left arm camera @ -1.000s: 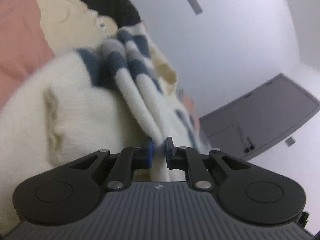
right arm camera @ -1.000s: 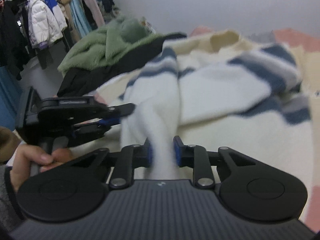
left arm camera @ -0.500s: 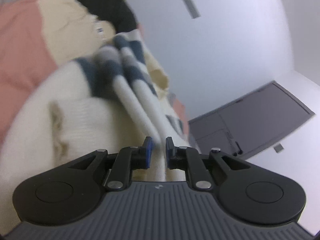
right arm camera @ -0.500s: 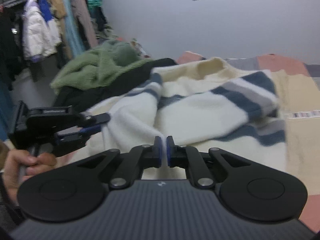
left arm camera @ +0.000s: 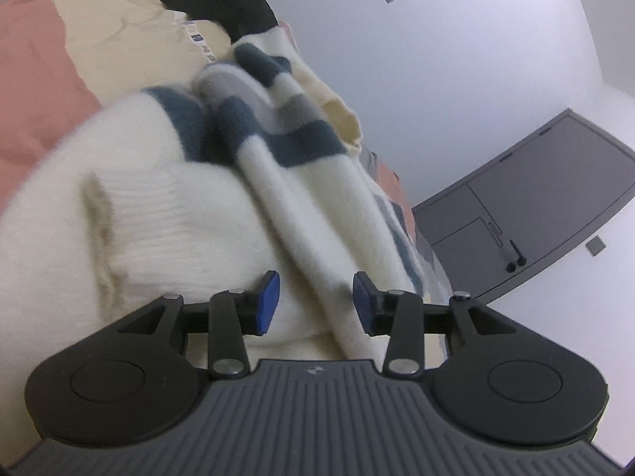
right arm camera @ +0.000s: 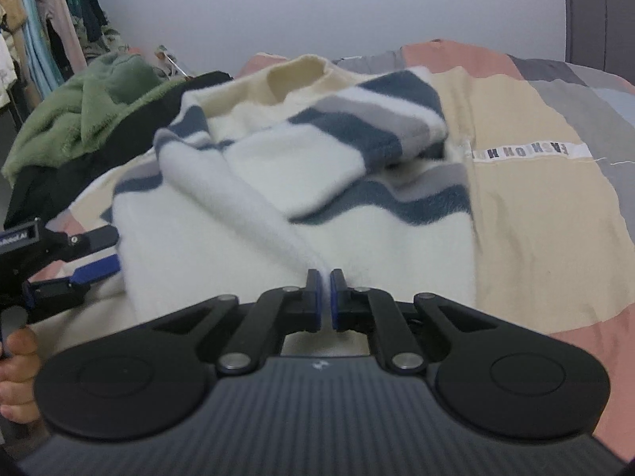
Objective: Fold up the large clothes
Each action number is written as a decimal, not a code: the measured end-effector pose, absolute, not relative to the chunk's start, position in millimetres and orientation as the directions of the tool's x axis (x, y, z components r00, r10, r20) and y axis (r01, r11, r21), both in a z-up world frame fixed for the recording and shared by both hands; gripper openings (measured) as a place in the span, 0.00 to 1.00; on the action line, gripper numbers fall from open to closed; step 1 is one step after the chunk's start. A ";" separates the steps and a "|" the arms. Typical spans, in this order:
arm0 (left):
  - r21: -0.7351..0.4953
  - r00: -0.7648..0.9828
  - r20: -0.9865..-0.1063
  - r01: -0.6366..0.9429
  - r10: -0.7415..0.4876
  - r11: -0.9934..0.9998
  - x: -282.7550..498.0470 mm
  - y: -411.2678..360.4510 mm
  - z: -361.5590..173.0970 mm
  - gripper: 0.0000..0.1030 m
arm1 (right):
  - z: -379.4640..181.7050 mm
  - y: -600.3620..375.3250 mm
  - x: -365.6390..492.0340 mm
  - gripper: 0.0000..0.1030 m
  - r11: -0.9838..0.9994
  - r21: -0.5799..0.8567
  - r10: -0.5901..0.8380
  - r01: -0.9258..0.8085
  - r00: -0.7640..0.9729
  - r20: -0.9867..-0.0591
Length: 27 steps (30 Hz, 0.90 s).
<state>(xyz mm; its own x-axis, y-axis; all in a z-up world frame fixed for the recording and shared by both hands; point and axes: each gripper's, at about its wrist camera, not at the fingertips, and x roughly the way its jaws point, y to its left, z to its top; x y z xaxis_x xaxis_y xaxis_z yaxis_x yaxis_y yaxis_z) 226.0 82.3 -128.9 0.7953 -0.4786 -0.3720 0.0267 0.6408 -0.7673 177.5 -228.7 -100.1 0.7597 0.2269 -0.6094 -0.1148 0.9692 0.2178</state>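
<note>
Sleeve (right arm camera: 254, 206) runs toward 10 o'clock from the right gripper (right arm camera: 324, 297), jaws pinching its cuff; left gripper (left arm camera: 315, 301) gapes empty beside it.

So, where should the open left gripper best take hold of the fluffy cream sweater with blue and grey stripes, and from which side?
Probably the cream sweater's bare left side edge, from the left, where the left gripper waits open; the right gripper pinches the near fold.
</note>
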 end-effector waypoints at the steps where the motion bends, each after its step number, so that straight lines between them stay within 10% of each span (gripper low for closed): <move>1: -0.767 0.797 -0.373 0.023 -0.475 0.641 226.5 80.9 -129.0 0.45 | -100.9 -227.9 177.9 0.07 0.969 0.218 0.229 -0.117 0.758 -0.610; 8: -0.725 0.823 -0.393 -0.003 -0.410 0.689 229.7 77.9 -126.3 0.08 | -99.1 -229.3 174.3 0.07 0.964 0.235 0.246 -0.127 0.764 -0.596; 14: -0.730 0.879 -0.315 0.016 -0.357 0.683 211.6 97.0 -98.1 0.06 | -82.5 -222.3 164.7 0.07 0.938 0.286 0.325 -0.193 0.774 -0.543; 27: -0.613 0.827 -0.483 -0.085 -0.288 0.785 221.5 97.9 -113.2 0.07 | -108.3 -197.3 187.6 0.09 0.934 0.263 0.354 -0.240 0.720 -0.597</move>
<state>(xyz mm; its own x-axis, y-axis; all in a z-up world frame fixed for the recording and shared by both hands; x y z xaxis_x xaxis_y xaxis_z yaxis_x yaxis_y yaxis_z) 221.5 97.9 -113.2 0.8265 -0.2884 -0.4834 -0.0846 0.7853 -0.6133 187.6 -197.3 -108.3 0.7204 0.3536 -0.5966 -0.2405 0.9342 0.2634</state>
